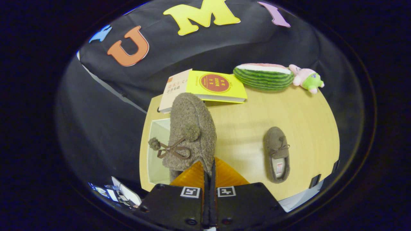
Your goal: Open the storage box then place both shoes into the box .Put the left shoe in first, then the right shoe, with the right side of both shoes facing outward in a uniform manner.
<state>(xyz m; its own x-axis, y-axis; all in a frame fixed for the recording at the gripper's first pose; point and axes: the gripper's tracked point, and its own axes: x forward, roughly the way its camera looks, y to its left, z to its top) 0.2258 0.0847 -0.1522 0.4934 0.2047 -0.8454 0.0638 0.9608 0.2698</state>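
**Held slipper hangs over the open storage box**

The hand-held gripper (208,170) has its fingers pressed nearly together, pinching the heel edge of a fuzzy brown slipper (192,128). The slipper is lifted off the bench (244,128) with its toe pointing away from the fingers, towards the books. Its brown bow and two pompoms face up; one pompom dangles off the side over the box.

The storage box (157,150) sits at the near corner of the bench, on the side of the held slipper. It is open, its pale inside showing beneath and beside the slipper. The slipper covers much of the opening, so whether anything lies inside the box cannot be told.

The second slipper (276,154) lies flat on the bench, well apart from the box on the other side of the fingers, toe pointing away and opening facing up.

At the far edge of the bench lie two books: a yellow book (215,86) resting partly over a pale book (175,89). Beside them rests a watermelon-slice plush (263,76), touching a small pink plush figure (306,78).
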